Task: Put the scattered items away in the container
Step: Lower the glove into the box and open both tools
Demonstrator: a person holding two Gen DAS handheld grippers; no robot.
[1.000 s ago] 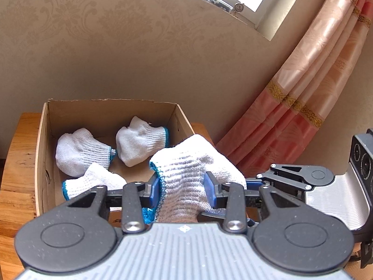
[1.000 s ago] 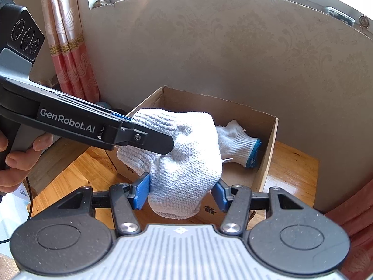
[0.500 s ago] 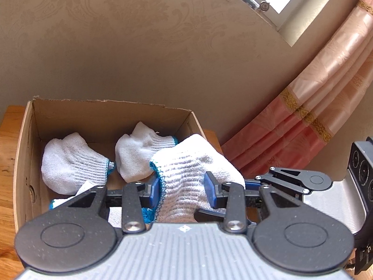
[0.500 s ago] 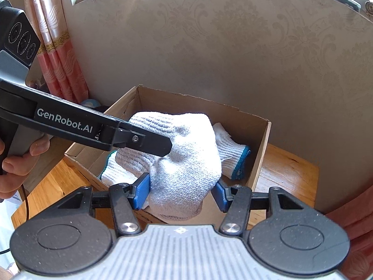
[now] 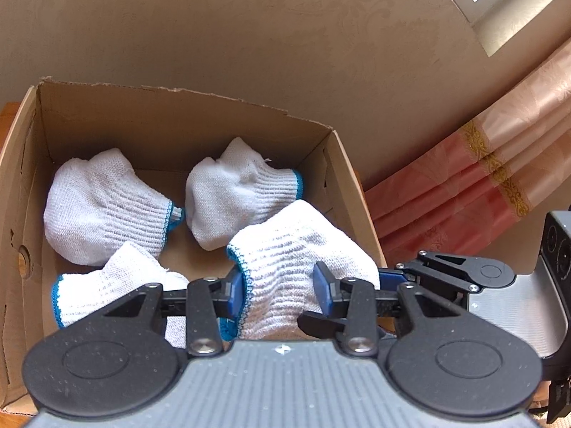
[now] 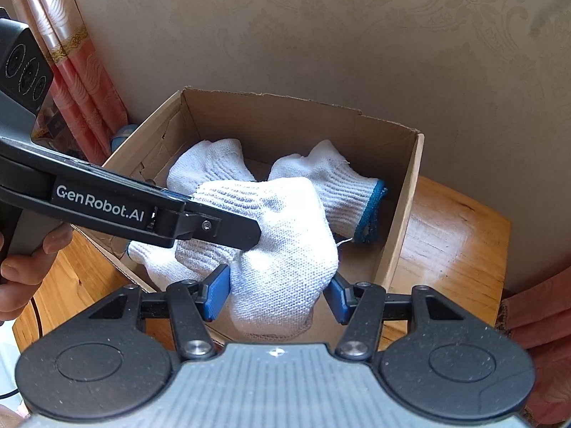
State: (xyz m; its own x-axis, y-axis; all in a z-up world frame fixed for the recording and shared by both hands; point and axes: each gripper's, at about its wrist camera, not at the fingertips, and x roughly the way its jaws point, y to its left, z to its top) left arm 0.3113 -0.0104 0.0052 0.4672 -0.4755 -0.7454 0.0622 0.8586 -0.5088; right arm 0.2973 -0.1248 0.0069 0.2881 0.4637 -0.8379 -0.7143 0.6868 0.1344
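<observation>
A folded white knit glove (image 5: 299, 249) with a blue cuff hangs over the near right corner of an open cardboard box (image 5: 178, 96). My left gripper (image 5: 280, 294) is shut on its cuff end. My right gripper (image 6: 278, 294) is shut on the same glove (image 6: 282, 249) from the other side. In the right wrist view one of the left gripper's fingers (image 6: 214, 224) presses into the glove from the left. Three more white gloves lie in the box: one at the back left (image 5: 107, 210), one at the back middle (image 5: 242, 192), one at the front left (image 5: 117, 285).
The box (image 6: 303, 101) stands on a wooden table (image 6: 446, 242) against a beige patterned wall. A pink curtain (image 5: 481, 185) hangs to the right of the box. A person's hand (image 6: 21, 267) grips the left gripper's handle.
Both grippers have come down and closer to the box with the glove still between them. The box interior now fills more of both views.
</observation>
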